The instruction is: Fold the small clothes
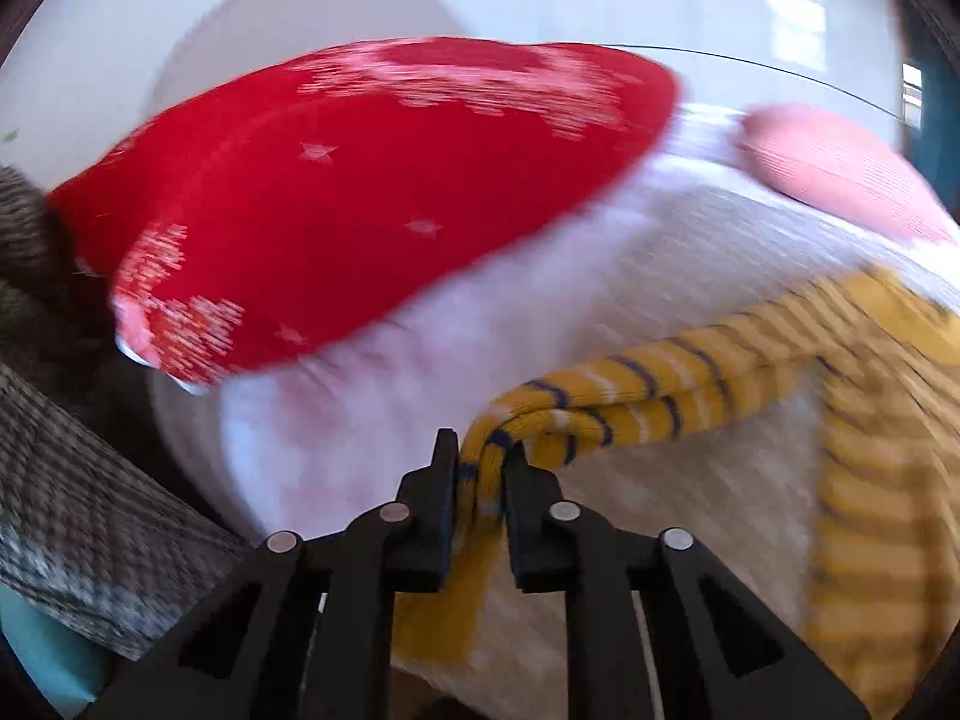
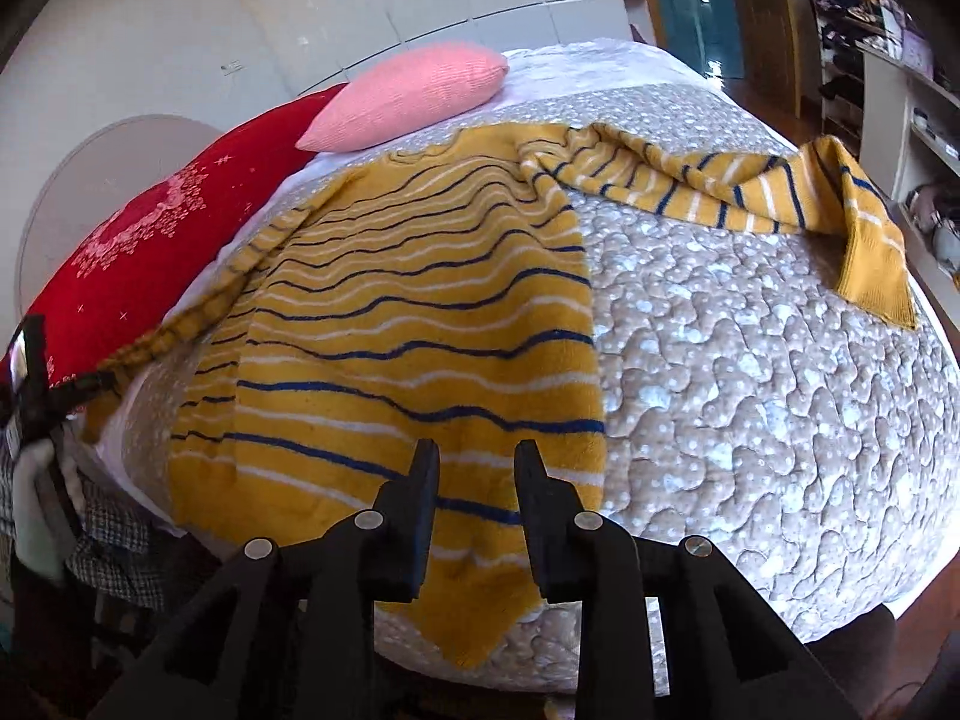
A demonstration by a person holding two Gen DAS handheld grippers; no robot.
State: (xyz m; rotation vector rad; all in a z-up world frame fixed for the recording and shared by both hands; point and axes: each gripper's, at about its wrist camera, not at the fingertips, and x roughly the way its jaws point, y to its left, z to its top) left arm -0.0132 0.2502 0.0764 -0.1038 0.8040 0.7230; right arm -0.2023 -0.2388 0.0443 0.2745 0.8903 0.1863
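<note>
Yellow striped sweater [image 2: 420, 312] on quilted bed [image 2: 750, 390]; left gripper [image 1: 480, 468] clamped on its sleeve [image 1: 600, 408]; right gripper [image 2: 474, 468] apart above hem.

No readable text, label, brand, number or sign shows in either view. The red cushion [image 2: 162, 222] carries only a white stitched pattern of stars and snowflake-like shapes, not letters, and it is blurred in the left wrist view. The yellow sweater [image 2: 420, 324] bears only blue and white stripes.

sweater [image 2: 414, 300] on bed [image 2: 750, 360] | pillows [image 2: 408, 93] behind (probably touching)
</note>
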